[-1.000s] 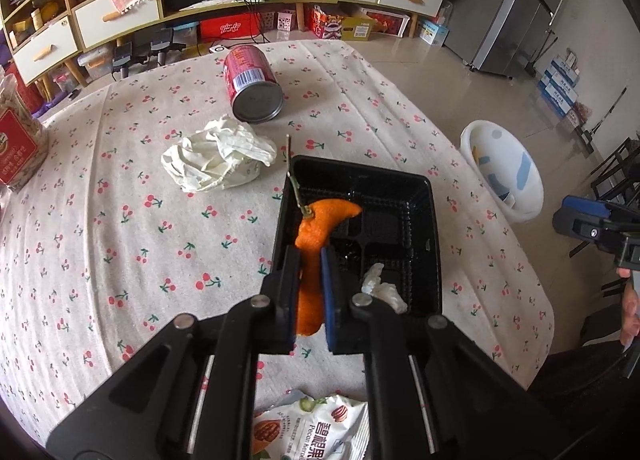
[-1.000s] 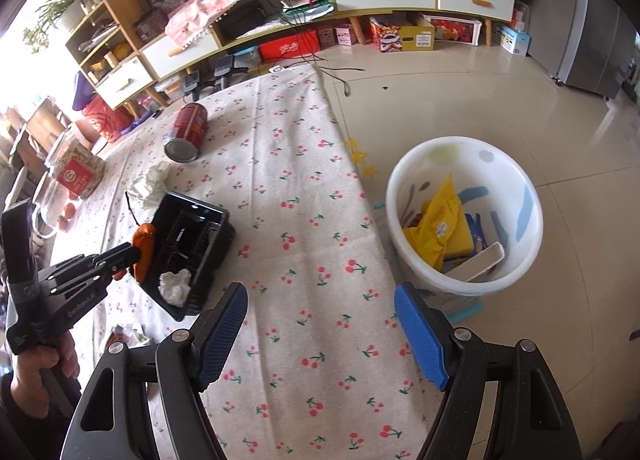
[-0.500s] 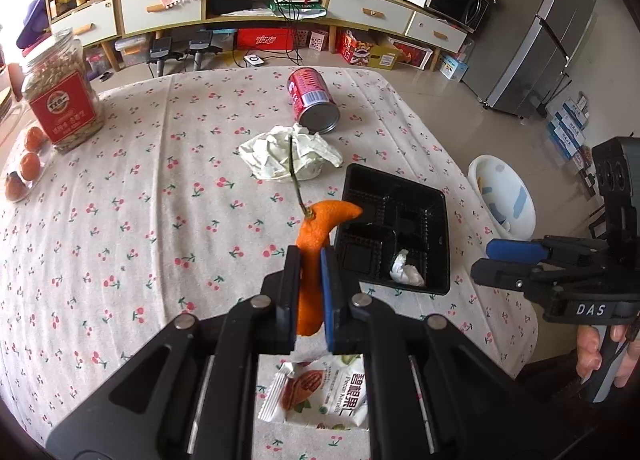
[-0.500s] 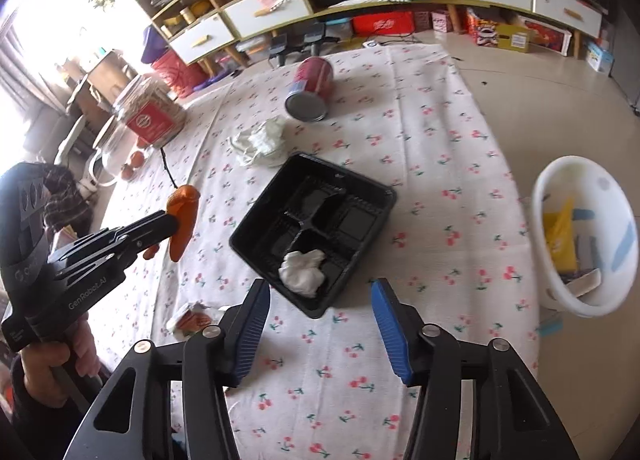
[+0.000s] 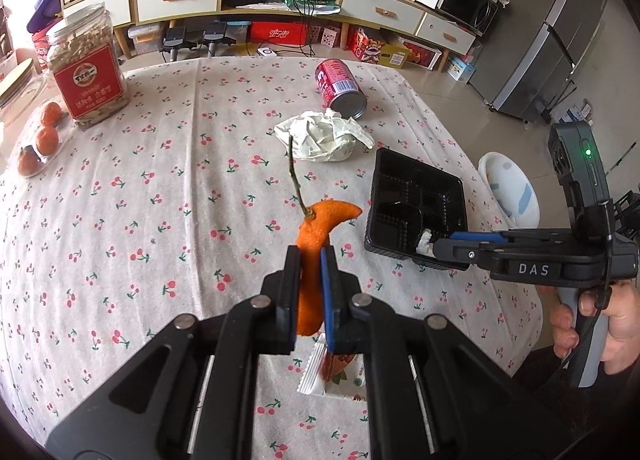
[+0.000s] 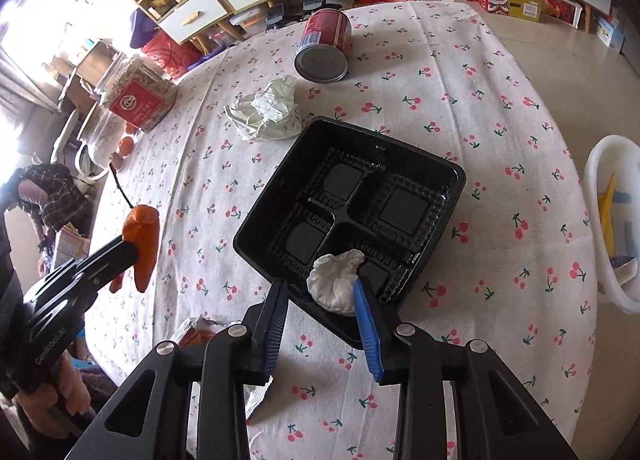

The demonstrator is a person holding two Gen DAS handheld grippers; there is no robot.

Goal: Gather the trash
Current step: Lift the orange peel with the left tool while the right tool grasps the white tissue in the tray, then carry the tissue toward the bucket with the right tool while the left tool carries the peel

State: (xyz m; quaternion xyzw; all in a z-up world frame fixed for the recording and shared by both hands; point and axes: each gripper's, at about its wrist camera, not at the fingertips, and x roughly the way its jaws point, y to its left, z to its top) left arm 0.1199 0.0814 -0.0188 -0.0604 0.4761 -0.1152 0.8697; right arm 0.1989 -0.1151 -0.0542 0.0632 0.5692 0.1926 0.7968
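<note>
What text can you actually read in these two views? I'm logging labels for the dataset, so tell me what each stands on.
"DAS": on the right gripper body, left wrist view.
"GenRobot.AI", partly shadowed: on the left gripper body, right wrist view.
Red label on the jar: Chinese characters, too small to read.
Red can: print too blurred.
Snack wrapper under the left gripper: mostly hidden, unreadable.

A clear plastic jar with a red label (image 5: pixel 86 72) stands on the cherry-print tabletop (image 5: pixel 160 188), near small orange fruits (image 5: pixel 47 128). A grey refrigerator (image 5: pixel 560 28) stands beyond.
</note>
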